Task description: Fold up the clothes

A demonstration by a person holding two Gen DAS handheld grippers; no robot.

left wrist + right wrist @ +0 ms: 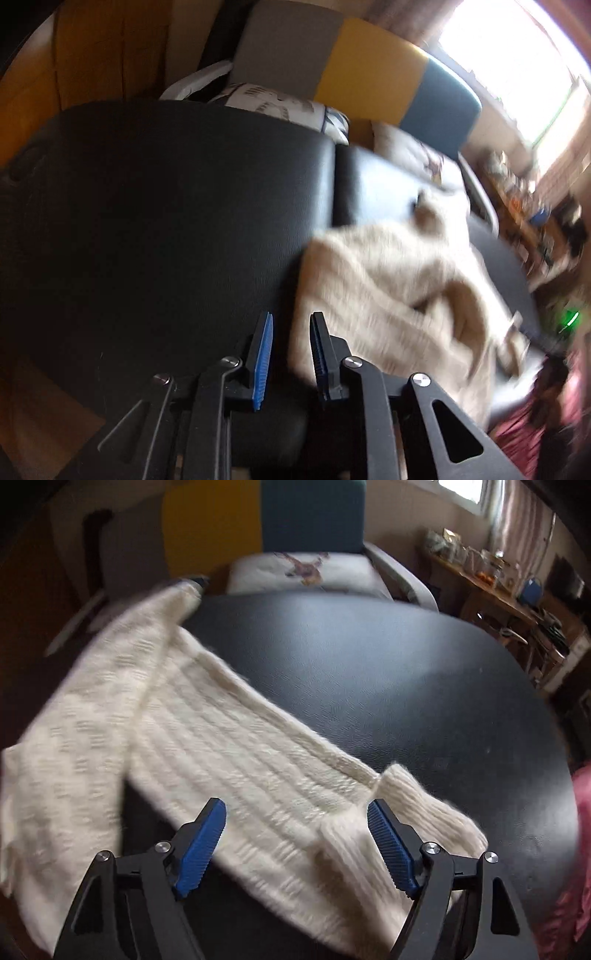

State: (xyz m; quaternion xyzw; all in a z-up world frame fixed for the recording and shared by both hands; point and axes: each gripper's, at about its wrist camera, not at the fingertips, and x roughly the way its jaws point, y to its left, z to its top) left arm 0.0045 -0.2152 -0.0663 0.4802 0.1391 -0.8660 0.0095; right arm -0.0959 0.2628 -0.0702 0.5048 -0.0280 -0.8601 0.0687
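Your right gripper (pixel 296 843) hangs with its blue-padded jaws spread wide over the near end of the cream knit sweater (pixel 207 746), one pad to each side of a ribbed cuff (pixel 424 812), and nothing is clamped between them. That sweater lies in a long ribbed band running diagonally from the near right to the far left across the black padded table (pixel 388 672), with another panel of it bunched and blurred along the left edge; its far tip reaches the table's far left edge. Your left gripper (pixel 291 356) has its jaws parted by a narrow gap and empty, poised just beside the near left edge of the sweater, which in the left wrist view sits crumpled and motion-blurred on the right part of the table, while the left part of the black surface lies bare under dim light. Past the table's far edge you have a chair back in grey, yellow and teal panels (pixel 373 70), and on its seat a pale cushion with a printed figure (pixel 303 570). Farther right, a wooden shelf crowded with small items (pixel 491 576) stands under a bright window (pixel 509 66). Pink fabric (pixel 580 849) crowds the near right edge of the table, close to your right gripper.
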